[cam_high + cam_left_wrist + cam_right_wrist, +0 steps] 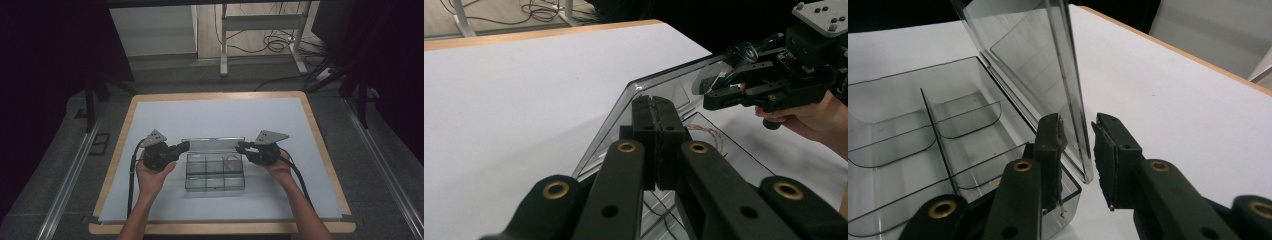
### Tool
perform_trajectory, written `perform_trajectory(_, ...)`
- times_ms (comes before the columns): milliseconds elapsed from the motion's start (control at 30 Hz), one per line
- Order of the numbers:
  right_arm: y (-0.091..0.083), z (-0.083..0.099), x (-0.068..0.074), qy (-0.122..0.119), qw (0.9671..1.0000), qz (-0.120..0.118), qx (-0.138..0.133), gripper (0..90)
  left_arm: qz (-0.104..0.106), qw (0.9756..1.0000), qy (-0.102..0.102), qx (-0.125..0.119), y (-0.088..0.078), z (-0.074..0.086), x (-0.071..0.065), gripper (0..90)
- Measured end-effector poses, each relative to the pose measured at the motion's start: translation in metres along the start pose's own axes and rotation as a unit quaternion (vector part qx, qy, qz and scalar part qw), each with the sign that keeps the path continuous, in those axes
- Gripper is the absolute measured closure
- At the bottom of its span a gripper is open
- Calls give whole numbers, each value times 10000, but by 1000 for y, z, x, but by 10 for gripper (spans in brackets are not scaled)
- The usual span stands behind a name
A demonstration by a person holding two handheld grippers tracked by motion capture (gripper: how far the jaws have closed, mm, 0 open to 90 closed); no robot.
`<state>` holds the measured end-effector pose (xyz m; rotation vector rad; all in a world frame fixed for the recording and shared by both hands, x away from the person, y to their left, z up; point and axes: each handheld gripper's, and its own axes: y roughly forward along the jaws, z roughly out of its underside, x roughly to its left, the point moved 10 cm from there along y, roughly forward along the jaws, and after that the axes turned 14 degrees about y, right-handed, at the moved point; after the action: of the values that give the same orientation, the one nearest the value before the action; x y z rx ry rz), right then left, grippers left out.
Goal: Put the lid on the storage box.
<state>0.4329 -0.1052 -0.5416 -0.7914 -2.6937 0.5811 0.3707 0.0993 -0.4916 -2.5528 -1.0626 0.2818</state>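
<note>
A clear plastic compartment box lies in the middle of the white table, its lid standing up at the back. My left gripper is shut, with its tips at the lid's left end; no part of the lid shows between the pads. My right gripper is at the lid's right end. Its jaws straddle the lid's edge, and a gap shows beside the right pad. A thin coiled reddish wire lies in one compartment of the box.
A white sheet covers the wooden table, bare around the box. Beyond the far edge stand a desk frame and floor cables. Dark curtains hang at both sides.
</note>
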Motion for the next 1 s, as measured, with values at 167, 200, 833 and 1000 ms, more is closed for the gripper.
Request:
perform_trajectory(167, -1, 1, -2, 53, 10000, 47, 9, 669, -1, 10000, -14, 15, 0, 3, -1, 900)
perform_trajectory(200, -2, 1, -2, 74, 10000, 45, 9, 664, 5, 10000, -9, 18, 0, 3, -1, 900)
perform_trajectory(833, -26, 7, -6, 436, 9989, 149, -9, 535, 35, 10000, 12, 59, -1, 9, -1, 900)
perform_trajectory(1000, -31, 7, -5, 443, 9989, 167, -40, 528, 46, 10000, 13, 65, -1, 10, -2, 900)
